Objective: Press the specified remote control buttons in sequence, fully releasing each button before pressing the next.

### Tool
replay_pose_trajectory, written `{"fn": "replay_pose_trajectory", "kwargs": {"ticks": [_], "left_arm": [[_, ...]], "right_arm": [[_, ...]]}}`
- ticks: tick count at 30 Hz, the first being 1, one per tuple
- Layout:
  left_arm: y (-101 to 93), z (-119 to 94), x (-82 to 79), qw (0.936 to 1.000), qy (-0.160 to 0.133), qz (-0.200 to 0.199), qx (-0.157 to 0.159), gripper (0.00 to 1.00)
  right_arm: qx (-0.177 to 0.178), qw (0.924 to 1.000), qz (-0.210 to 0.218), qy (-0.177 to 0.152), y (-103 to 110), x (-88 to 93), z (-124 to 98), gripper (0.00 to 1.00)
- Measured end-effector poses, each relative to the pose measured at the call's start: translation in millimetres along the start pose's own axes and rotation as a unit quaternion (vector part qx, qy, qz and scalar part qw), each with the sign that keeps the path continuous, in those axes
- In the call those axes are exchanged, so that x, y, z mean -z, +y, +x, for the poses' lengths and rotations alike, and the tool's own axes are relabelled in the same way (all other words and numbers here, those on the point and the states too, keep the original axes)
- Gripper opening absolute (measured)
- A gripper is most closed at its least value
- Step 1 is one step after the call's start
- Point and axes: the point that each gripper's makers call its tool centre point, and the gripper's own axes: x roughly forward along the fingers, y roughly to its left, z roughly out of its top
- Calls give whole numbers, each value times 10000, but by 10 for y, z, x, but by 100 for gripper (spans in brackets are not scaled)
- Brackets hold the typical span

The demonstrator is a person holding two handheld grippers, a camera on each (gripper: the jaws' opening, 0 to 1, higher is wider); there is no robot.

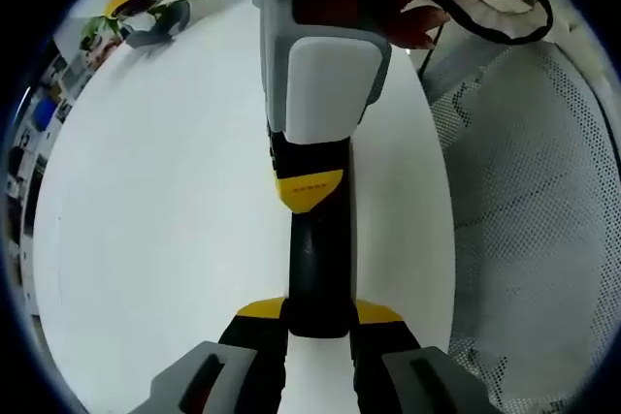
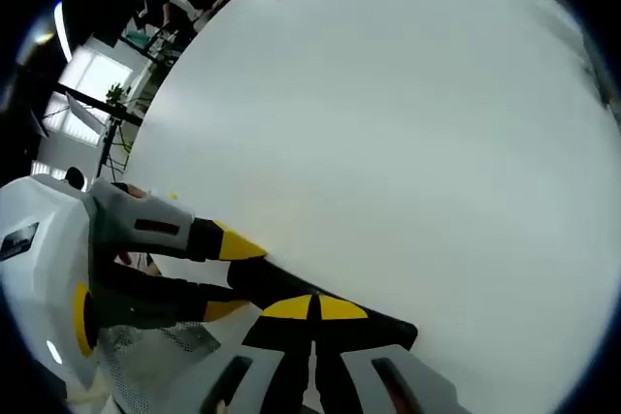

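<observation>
Gripping the black remote [image 1: 318, 269] between its spread jaws, your left gripper [image 1: 318, 329] holds it over the white table [image 1: 155, 201]. Your right gripper [image 2: 312, 315], jaws together, presses on the remote [image 2: 320, 298].

Two grippers meeting over a remote control on a table

In the left gripper view, the left gripper [image 1: 318, 332] is sitting around the near end of the remote control [image 1: 318, 269], the right gripper [image 1: 315, 94] is reaching in from beyond onto its far end, and the table [image 1: 165, 201] is lying underneath, with a mesh chair [image 1: 534, 201] standing at the right.
</observation>
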Motion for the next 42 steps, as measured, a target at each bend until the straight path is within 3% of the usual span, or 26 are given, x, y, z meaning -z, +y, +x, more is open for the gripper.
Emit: {"fn": "replay_pose_trajectory", "kwargs": {"ticks": [14,30,42], "left_arm": [[-5,-6,9,10000,-73,-3,-3,24],[-5,-6,9,9998,-213,3,-6,24],[-3,-4,8,9997,-222,-44,-18,24]], "right_arm": [[36,9997,-50,257,34,139,-4,0],[-101,9995,196,214,38,114,-9,0],[-131,9997,144,116,30,97,-9,0]]}}
